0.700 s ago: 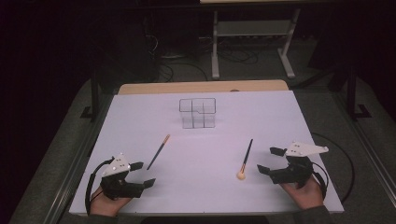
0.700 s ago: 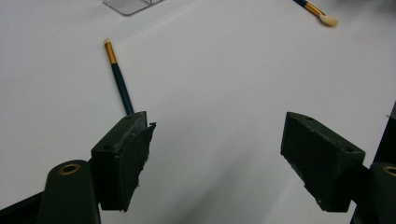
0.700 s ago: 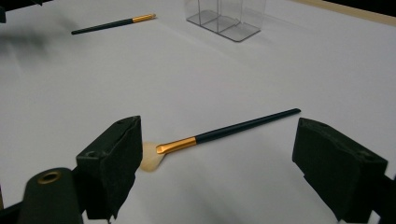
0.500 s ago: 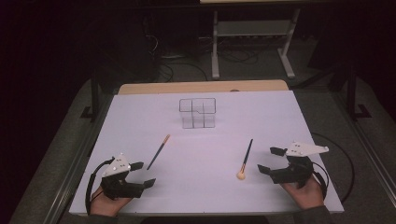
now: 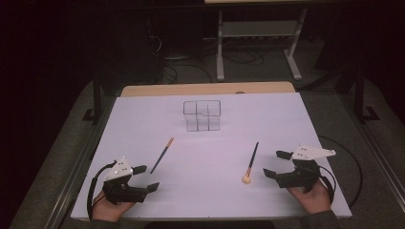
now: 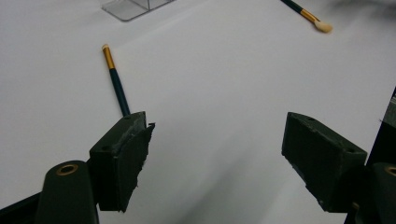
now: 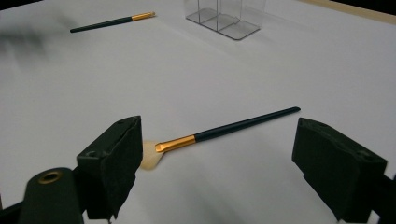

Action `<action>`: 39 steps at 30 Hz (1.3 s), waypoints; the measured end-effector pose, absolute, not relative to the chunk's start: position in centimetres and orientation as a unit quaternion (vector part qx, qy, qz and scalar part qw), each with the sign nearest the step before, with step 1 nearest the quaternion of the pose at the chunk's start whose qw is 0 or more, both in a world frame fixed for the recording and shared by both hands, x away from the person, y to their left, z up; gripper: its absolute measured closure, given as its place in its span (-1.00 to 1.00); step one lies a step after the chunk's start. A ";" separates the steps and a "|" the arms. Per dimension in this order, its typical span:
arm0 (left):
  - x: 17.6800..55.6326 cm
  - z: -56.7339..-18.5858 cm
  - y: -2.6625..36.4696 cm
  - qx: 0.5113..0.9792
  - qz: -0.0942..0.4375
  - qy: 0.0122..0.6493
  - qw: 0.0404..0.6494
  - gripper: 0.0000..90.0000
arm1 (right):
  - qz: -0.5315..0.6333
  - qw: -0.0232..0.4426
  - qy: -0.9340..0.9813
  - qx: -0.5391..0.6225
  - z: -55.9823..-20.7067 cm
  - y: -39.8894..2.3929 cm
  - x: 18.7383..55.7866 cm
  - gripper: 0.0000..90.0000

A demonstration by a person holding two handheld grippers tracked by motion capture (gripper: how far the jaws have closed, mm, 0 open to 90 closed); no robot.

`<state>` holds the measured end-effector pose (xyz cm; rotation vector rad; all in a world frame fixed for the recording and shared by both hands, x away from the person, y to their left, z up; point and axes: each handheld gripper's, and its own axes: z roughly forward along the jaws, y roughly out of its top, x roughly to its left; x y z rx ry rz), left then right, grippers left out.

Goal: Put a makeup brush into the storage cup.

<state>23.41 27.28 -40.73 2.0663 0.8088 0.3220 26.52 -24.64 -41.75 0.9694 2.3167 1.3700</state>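
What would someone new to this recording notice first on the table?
Two slim dark-handled makeup brushes with gold ferrules lie apart on the white table top: the bare-tipped brush at the left, the cream-tufted brush at the right. Behind them, near the far edge, stands a clear plastic compartment organiser. At the near edge, the left gripper and right gripper rest open, each beside a brush, holding nothing.

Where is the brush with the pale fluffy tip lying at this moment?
In the high view, the fluffy-tipped brush lies on the white table, right of centre, beside the right gripper.
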 end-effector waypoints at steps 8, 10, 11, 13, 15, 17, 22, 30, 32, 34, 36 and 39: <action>23.4 -40.6 27.3 0.826 0.129 0.329 0.439 -0.52 | 0.474 0.141 0.802 0.336 -41.7 -24.6 26.5 -0.66; 23.4 -40.6 27.2 0.827 0.132 0.330 0.436 -0.53 | 0.473 0.140 0.802 0.336 -41.7 -24.6 26.5 -0.66; 23.4 -40.6 27.2 0.826 0.135 0.332 0.434 -0.55 | 0.473 0.139 0.802 0.336 -41.8 -24.6 26.6 -0.66; 23.4 -40.5 27.3 0.825 0.135 0.335 0.434 -0.57 | 0.472 0.138 0.803 0.337 -41.8 -24.6 26.6 -0.66; 23.4 -40.5 27.4 0.823 0.135 0.335 0.438 -0.58 | 0.472 0.138 0.803 0.337 -41.8 -24.6 26.5 -0.66; 23.4 -40.5 27.4 0.822 0.136 0.335 0.439 -0.58 | 0.473 0.139 0.802 0.337 -41.8 -24.6 26.5 -0.66; 23.6 -40.5 27.4 0.821 0.133 0.341 0.438 -0.61 | 0.472 0.140 0.803 0.336 -41.7 -24.5 26.5 -0.66; 23.8 -40.1 27.4 0.829 0.133 0.336 0.426 -0.61 | 0.469 0.142 0.803 0.338 -41.7 -24.5 26.5 -0.66; 23.8 -39.9 27.3 0.829 0.131 0.338 0.425 -0.61 | 0.470 0.141 0.803 0.339 -41.7 -24.6 26.5 -0.66; 23.9 -39.7 27.2 0.831 0.131 0.336 0.424 -0.60 | 0.469 0.142 0.803 0.340 -41.7 -24.6 26.5 -0.66; 24.1 -39.4 27.2 0.834 0.134 0.335 0.418 -0.60 | 0.469 0.142 0.802 0.341 -41.7 -24.5 26.5 -0.66; 24.2 -38.8 27.2 0.833 0.137 0.336 0.418 -0.58 | 0.468 0.141 0.803 0.340 -41.6 -24.4 26.5 -0.66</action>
